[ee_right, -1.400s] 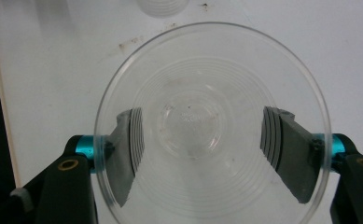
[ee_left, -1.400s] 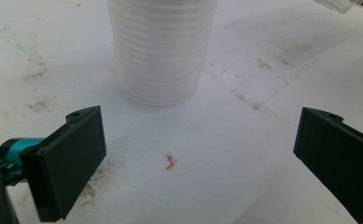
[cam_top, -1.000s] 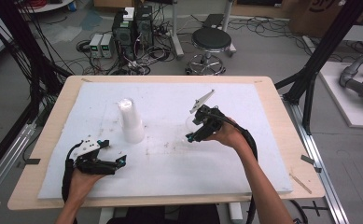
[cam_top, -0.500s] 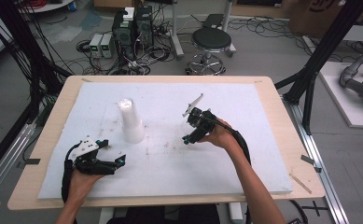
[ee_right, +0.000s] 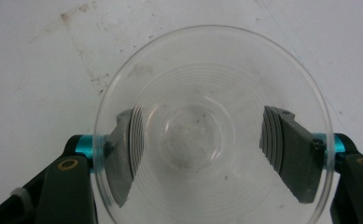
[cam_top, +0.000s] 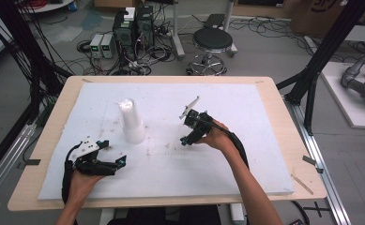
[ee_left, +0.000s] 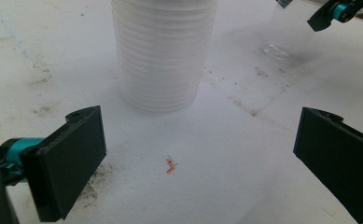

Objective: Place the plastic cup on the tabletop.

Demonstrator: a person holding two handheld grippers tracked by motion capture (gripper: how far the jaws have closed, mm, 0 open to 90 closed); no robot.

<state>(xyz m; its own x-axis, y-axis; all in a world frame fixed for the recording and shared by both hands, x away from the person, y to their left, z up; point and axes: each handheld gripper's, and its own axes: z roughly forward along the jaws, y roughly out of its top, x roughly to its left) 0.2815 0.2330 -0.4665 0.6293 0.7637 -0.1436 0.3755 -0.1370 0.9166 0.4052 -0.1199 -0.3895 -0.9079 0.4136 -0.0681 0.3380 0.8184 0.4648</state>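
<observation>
Item 1. Right tool [cam_top: 184, 140]: jaws pinching a single clear, thin-walled plastic cup [ee_right: 211, 126] from outside, one pad on each side of the wall, seen through the wall in the right gripper view. The cup hangs between the jaws, mouth toward the camera, base toward the white foam-covered surface [cam_top: 246, 154] below. Whether the base touches the surface cannot be told.

Item 2. Left tool [ee_left: 193, 154]: jaws spread wide, nothing between them. A small orange scrap [ee_left: 170, 165] lies on the surface just ahead of the jaws.

Item 3. Tall stack of nested clear ribbed plastic cups [ee_left: 163, 56]: standing mouth-down on the surface, directly ahead of the left tool and apart from it; well apart from the right tool, on its far side as the high view shows it [cam_top: 132, 121].

Handling note, single cup: judged very light, flexible, smooth and somewhat slippery; the wall likely buckles under a hard squeeze. Best hold is a gentle pinch across the wall near the rim, where the rolled edge stiffens it, as at present.

Handling note, stack: judged stiffer than a single cup, top-heavy, easily tipped; nested cups may cling together.
</observation>
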